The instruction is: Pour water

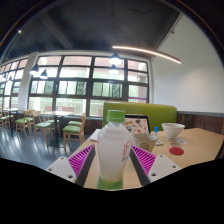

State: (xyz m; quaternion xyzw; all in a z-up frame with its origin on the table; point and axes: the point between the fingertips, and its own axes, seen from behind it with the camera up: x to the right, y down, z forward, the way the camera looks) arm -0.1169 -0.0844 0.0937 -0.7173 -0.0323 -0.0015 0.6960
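Note:
A clear plastic bottle [111, 152] with a green cap, a white label and a greenish base stands upright between my fingers. My gripper [111, 165] is shut on the bottle, with the magenta pads pressing its sides at the left [82, 160] and the right [141, 160]. Beyond the fingers to the right, a white bowl-like cup [173, 130] stands on the wooden table [200, 148], with a small red disc [177, 151] in front of it.
A dark framed card or tablet [137, 126] stands on the table behind the bottle. A green bench back [140, 110] runs behind the table. Chairs and tables [60, 128] fill the room to the left, under large windows [80, 85].

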